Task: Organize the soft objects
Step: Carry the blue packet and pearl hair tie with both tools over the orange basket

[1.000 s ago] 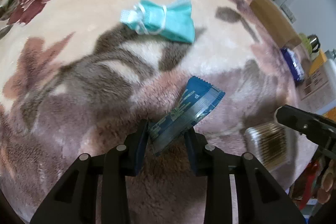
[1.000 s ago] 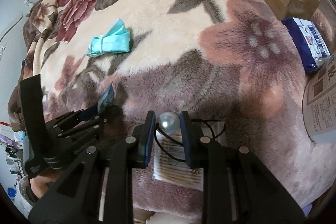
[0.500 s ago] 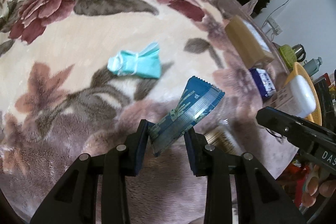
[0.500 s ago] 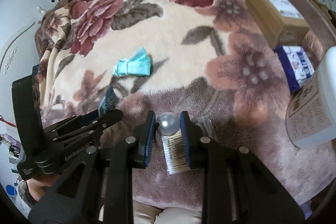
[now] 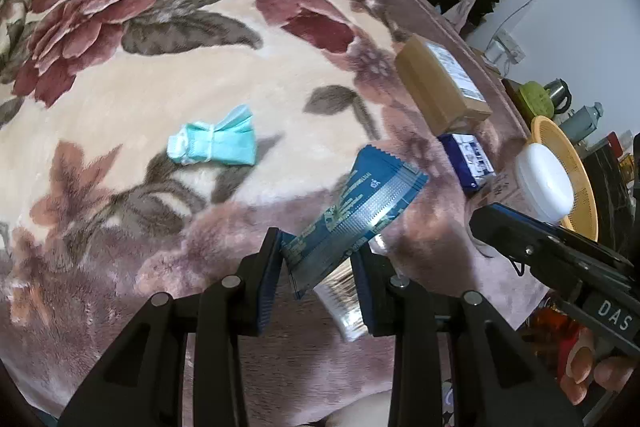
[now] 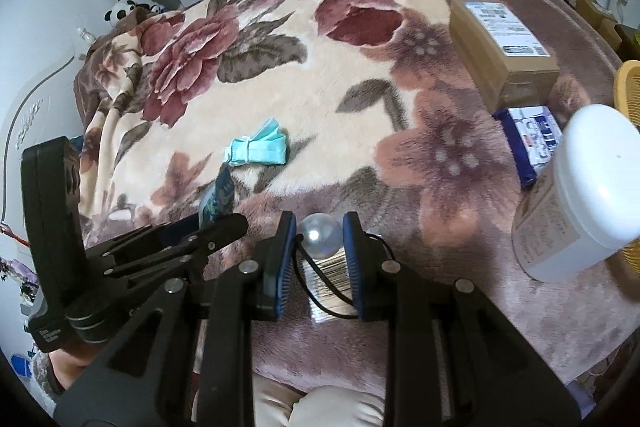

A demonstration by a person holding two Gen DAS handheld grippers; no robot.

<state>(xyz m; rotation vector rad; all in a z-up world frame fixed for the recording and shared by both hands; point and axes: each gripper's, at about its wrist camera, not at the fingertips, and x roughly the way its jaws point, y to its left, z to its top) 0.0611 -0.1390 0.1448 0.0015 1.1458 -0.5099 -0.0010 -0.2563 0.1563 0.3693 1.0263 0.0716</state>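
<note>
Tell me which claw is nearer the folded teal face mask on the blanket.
Left. The left claw, shut on a blue sachet, hangs just short of the teal face mask. The right claw, gripping a pearl bead, sits further off, toward the white jar's side.

We see a folded mask (image 5: 214,143) mid-blanket (image 5: 200,67), a box (image 5: 442,87) far right, a tissue pack (image 5: 466,157) just before it, and a jar (image 6: 576,195) nearest right.
</note>
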